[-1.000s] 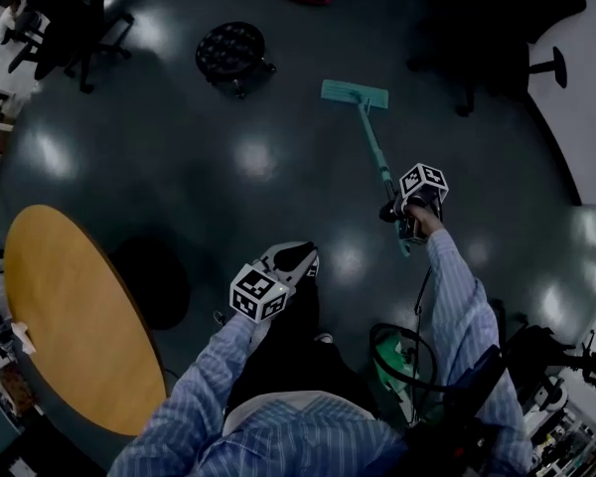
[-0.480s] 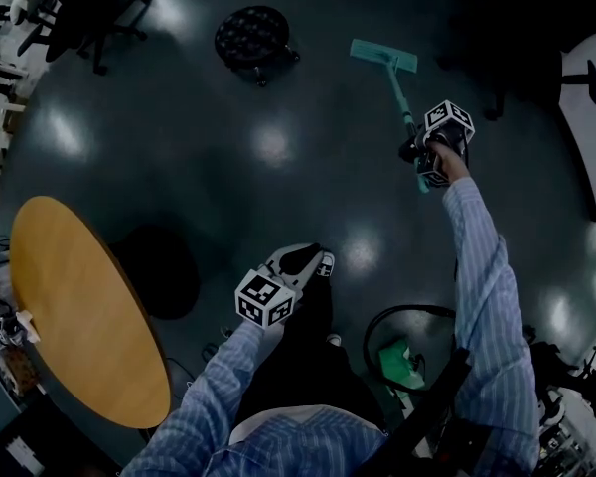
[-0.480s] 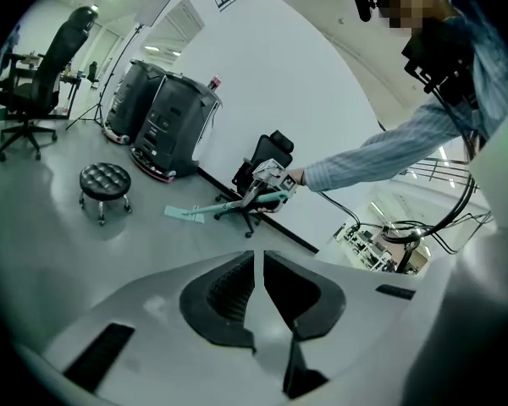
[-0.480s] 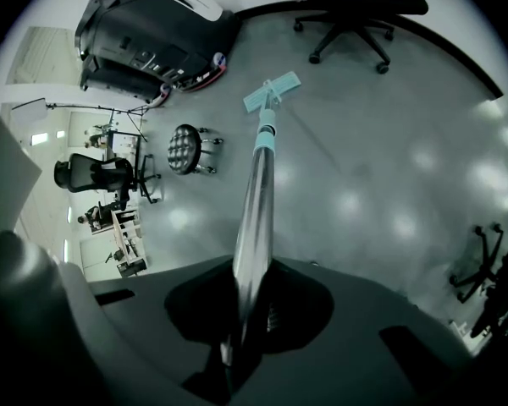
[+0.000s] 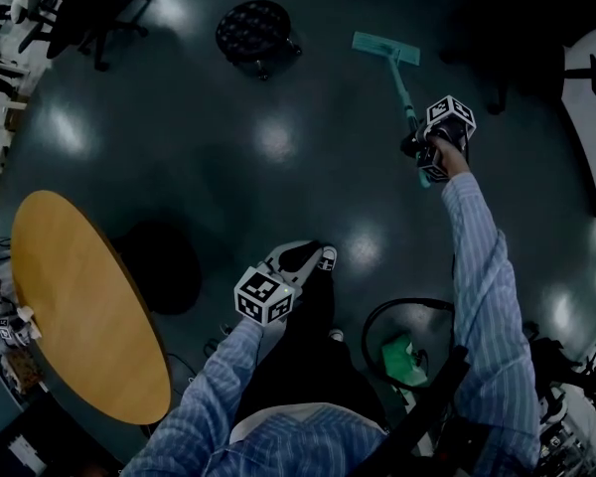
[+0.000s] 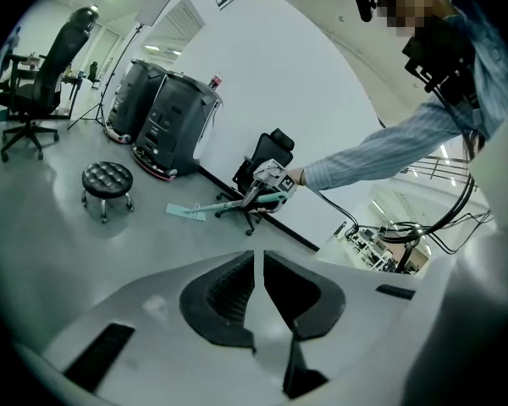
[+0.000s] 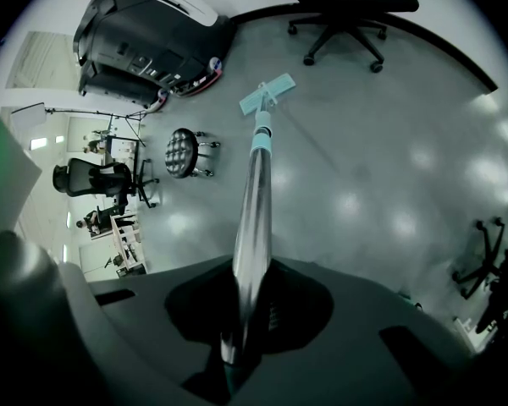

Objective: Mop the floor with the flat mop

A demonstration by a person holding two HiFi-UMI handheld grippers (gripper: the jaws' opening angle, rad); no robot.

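Arm outstretched: right gripper [image 5: 422, 157] clamped on the metal pole of the teal flat mop [image 5: 402, 79]. Rectangular mop head [image 5: 385, 48] lies flat on dark glossy floor [image 5: 278, 197], near black round stool [image 5: 253, 30]. Left gripper [image 5: 300, 258] empty, jaws drawn together.

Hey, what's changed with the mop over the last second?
The right gripper, shut on the mop handle, pushed forward as the arm stretched out, sliding the mop head farther away across the floor. The left gripper stayed shut and empty by the body; the stool stayed put.
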